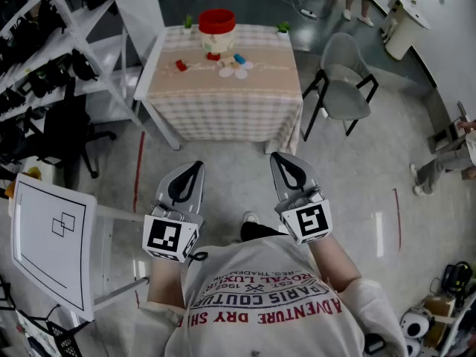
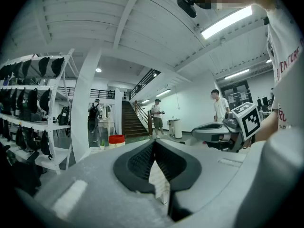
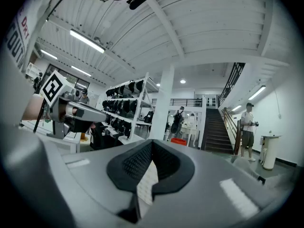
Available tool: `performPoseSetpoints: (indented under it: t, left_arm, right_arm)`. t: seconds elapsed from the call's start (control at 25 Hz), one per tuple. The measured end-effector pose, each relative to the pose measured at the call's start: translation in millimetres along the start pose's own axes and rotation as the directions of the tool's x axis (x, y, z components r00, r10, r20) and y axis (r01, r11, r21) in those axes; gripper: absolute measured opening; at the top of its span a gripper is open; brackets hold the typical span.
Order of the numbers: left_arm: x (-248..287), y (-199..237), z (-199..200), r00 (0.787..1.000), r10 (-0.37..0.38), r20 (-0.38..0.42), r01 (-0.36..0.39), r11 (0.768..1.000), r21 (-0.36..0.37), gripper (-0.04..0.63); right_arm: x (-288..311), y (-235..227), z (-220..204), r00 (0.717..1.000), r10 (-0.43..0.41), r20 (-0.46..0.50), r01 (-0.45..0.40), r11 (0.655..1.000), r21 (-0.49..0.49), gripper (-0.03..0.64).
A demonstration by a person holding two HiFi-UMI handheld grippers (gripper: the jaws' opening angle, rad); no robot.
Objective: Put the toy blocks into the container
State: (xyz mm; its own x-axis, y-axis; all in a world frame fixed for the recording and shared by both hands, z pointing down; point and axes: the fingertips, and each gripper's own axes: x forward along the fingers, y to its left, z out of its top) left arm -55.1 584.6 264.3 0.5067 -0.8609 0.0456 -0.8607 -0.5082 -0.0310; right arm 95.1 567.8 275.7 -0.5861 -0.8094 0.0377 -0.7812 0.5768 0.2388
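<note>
Standing well back from the tabletop (image 1: 223, 106), the person holds the left gripper (image 1: 193, 168) and the right gripper (image 1: 280, 161) side by side at chest height, both pointing level toward 12 o'clock. Each gripper's own view shows its jaws pressed together with nothing between them. The task's things all lie straight ahead at 12 o'clock, well apart from both grippers, with bare floor in between. The red-lidded container (image 1: 216, 22) stands near the far edge of the checked cloth, and from the left gripper view it shows just left of the jaw line (image 2: 116, 139). The toy blocks are scattered just in front of it in a loose row running from 9 to 3 o'clock: a red block (image 1: 181, 65) at the container's 7 o'clock, another red block (image 1: 213, 56) touching or just beside its base, a blue block (image 1: 239, 58) at its 5 o'clock, and pale flat pieces (image 1: 235, 72) nearest the person. Neither hand looks nearer; the left red block lines up more with the left gripper and the blue block with the right. The coming move is probably a walk forward, with the jaws opened on the way. A grey chair (image 1: 346, 80) stands at the table's 3 o'clock, clear of that path.
</note>
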Motion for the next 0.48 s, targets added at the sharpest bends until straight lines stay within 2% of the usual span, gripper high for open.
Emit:
performPoseSetpoints:
  t: [0.48]
  left_arm:
    - [-6.4,7.1,-3.3,1.000,-0.001,-0.002,0.001,1.000,-0.021,0.006]
  right_arm:
    - [4.2,7.6,-5.7,1.000,-0.007,-0.016,0.007,1.000,0.026,0.000]
